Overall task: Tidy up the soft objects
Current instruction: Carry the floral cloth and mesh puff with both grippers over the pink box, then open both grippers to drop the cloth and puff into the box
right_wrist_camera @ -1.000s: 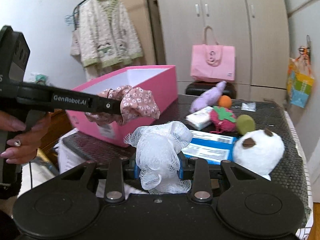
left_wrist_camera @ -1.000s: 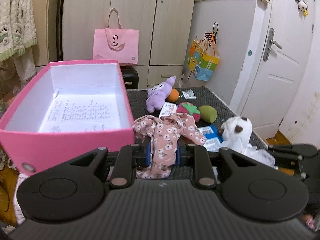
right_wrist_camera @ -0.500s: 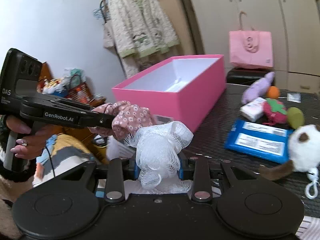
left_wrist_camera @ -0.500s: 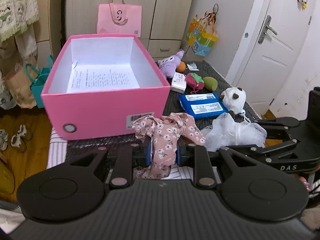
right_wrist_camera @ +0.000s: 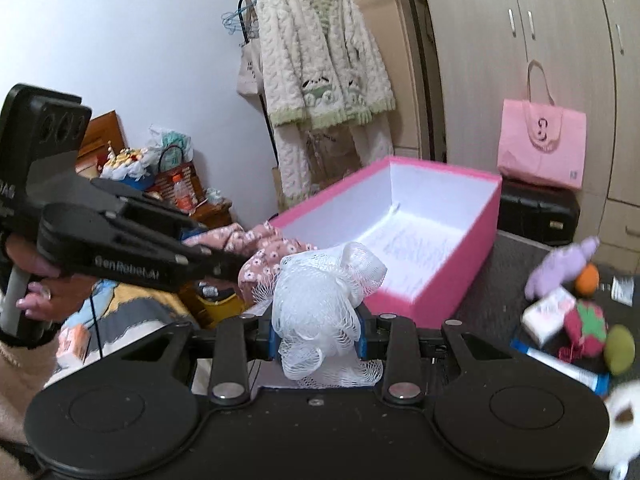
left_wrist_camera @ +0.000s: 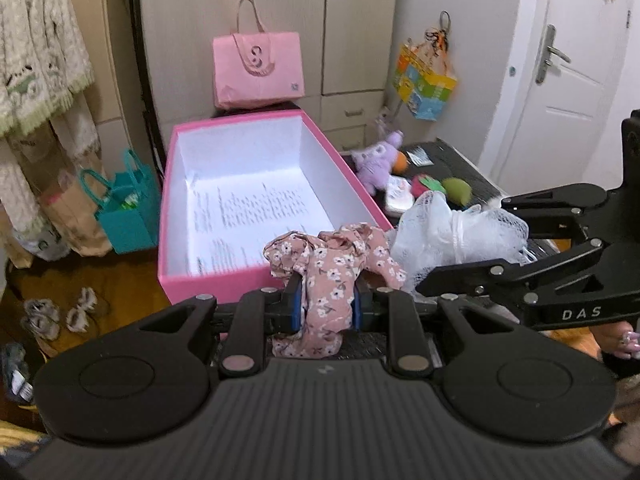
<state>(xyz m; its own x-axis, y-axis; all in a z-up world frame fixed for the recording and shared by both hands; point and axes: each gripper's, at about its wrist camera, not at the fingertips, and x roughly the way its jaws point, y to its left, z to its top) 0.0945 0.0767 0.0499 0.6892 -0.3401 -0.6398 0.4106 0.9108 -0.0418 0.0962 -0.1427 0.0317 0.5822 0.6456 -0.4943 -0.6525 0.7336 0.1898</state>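
Note:
My left gripper [left_wrist_camera: 325, 304] is shut on a pink floral cloth [left_wrist_camera: 332, 264], held above the near end of the open pink box [left_wrist_camera: 224, 280]. My right gripper [right_wrist_camera: 318, 332] is shut on a white mesh bath puff [right_wrist_camera: 324, 284], just right of the cloth; the puff also shows in the left wrist view [left_wrist_camera: 452, 232]. The cloth also shows in the right wrist view [right_wrist_camera: 272, 252], beside the box [right_wrist_camera: 460, 272]. The box holds only a printed paper sheet [left_wrist_camera: 256, 216].
On the dark table [right_wrist_camera: 496, 280] lie a purple plush [left_wrist_camera: 376, 160], an orange ball [left_wrist_camera: 400, 162], a tissue pack [right_wrist_camera: 548, 312], a red strawberry toy [right_wrist_camera: 584, 320], a green toy [right_wrist_camera: 620, 350] and a white plush [right_wrist_camera: 620, 432]. A pink bag [left_wrist_camera: 258, 68] stands behind the box.
Both grippers have risen and moved toward the box with their loads. The cloth and the puff are now over the box's near end, close together.

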